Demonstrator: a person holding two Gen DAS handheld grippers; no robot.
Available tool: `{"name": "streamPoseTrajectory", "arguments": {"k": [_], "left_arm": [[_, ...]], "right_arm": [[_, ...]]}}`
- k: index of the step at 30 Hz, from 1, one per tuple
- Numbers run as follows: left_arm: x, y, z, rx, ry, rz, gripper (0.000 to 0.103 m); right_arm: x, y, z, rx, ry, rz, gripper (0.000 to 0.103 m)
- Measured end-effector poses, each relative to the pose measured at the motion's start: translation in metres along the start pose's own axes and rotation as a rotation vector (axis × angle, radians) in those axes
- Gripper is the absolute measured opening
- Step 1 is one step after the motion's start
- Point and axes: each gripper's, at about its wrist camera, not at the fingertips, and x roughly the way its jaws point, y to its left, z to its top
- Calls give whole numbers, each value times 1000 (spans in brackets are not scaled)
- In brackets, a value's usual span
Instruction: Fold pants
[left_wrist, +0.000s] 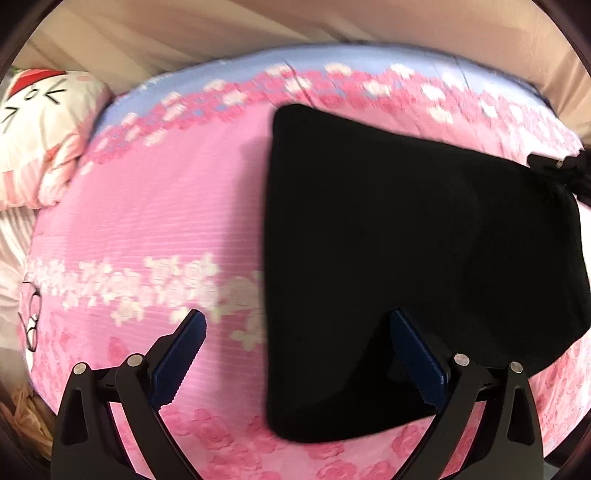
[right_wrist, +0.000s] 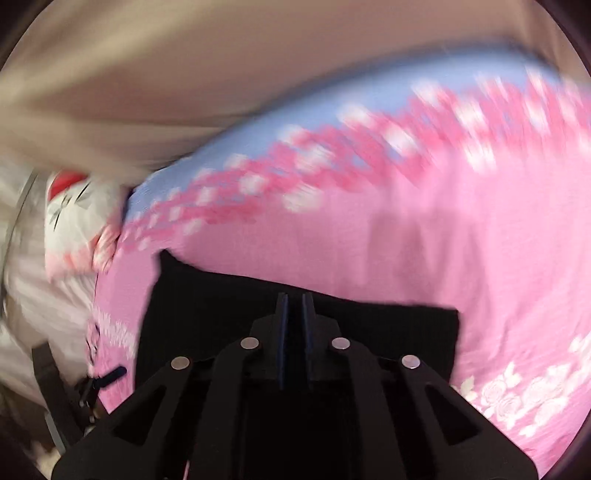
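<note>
Black fabric is what we find at the centre of both views: the pants (left_wrist: 417, 236), already folded into a compact dark block, lie flat on a pink bedsheet (left_wrist: 166, 206) printed with white and rose flowers and edged in pale blue.

From the left wrist view we see the whole outline of the block. Its long axis runs from the near edge, low in the frame, toward the far blue border; the far end is narrower than the near one. At its right edge the right gripper (left_wrist: 554, 166) shows as a small dark shape meeting the cloth. The left gripper (left_wrist: 297, 321) hovers above the sheet with its jaws spread wide and nothing between them; its right finger overlaps the pants' near left corner in the picture, but we cannot tell whether it touches.

The right wrist view, heavily blurred, shows what the other cannot: the right gripper (right_wrist: 294, 295) with its blue pads nearly together, only a thin gap left. We cannot tell whether any cloth is pinched there. The pants (right_wrist: 207, 302) fill the frame beneath it.

A white cartoon-cat pillow (left_wrist: 40, 110) sits at the sheet's left end, well apart from the pants.
</note>
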Motion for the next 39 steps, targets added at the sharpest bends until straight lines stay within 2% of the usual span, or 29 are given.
{"name": "streamPoseTrajectory", "arguments": {"k": [1, 2, 3, 4, 5, 7, 10, 11, 12, 14, 16, 18, 20, 21, 23, 24, 25, 26, 27, 28, 31, 33, 36, 39], "left_arm": [[-3, 4, -3, -2, -6, 6, 98], [-5, 9, -6, -3, -6, 9, 98], [-4, 14, -9, -4, 1, 7, 98], [-2, 19, -14, -13, 19, -18, 98], [0, 22, -19, -30, 29, -40, 98], [4, 26, -25, -65, 41, -63, 98], [11, 27, -34, -110, 64, -93, 98], [14, 27, -37, -118, 69, -100, 98], [15, 26, -40, -124, 72, -105, 98], [18, 26, -45, -122, 76, -109, 98], [19, 25, -47, -114, 73, -106, 98], [21, 25, -49, -113, 68, -113, 98], [24, 27, -50, -123, 61, -131, 98], [26, 29, -51, -137, 56, -155, 98], [30, 37, -50, -167, 71, -195, 98], [31, 42, -50, -194, 88, -228, 98], [33, 46, -49, -211, 99, -251, 98], [32, 50, -50, -227, 104, -270, 98], [29, 53, -50, -239, 99, -284, 98], [23, 56, -50, -243, 89, -286, 98], [0, 55, -40, -210, 60, -240, 96], [-17, 48, -29, -172, 14, -216, 96], [-34, 18, -8, -77, -20, -228, 96], [-31, -33, 3, 53, -7, -209, 97]], "right_arm": [[6, 21, 7, -73, 35, 16, 12], [16, 40, 14, -139, 72, 24, 25], [36, 63, 24, -220, 110, 38, 54], [52, 79, 31, -278, 122, 34, 67], [66, 91, 37, -326, 133, 28, 70], [97, 113, 50, -397, 173, 16, 69], [149, 132, 72, -393, 253, 59, 67], [159, 132, 73, -386, 282, 72, 64], [173, 133, 73, -384, 329, 86, 37], [190, 138, 70, -428, 394, 15, 11], [184, 143, 77, -459, 377, 13, 7], [186, 137, 90, -429, 335, 13, 6], [210, 121, 85, -433, 394, -53, 9], [210, 116, 85, -396, 382, -13, 12], [184, 113, 92, -319, 328, 47, 12], [149, 110, 95, -291, 226, 70, 13], [116, 107, 94, -286, 132, 66, 15], [84, 100, 90, -278, 65, 48, 25], [44, 87, 76, -255, -5, 25, 30], [17, 74, 63, -229, -42, 13, 30], [-51, 14, -3, -146, -85, -112, 30], [-83, -31, -56, -13, -71, -184, 30], [-107, -74, -125, 192, -82, -196, 30], [-108, -85, -168, 244, -116, -189, 30]]}}
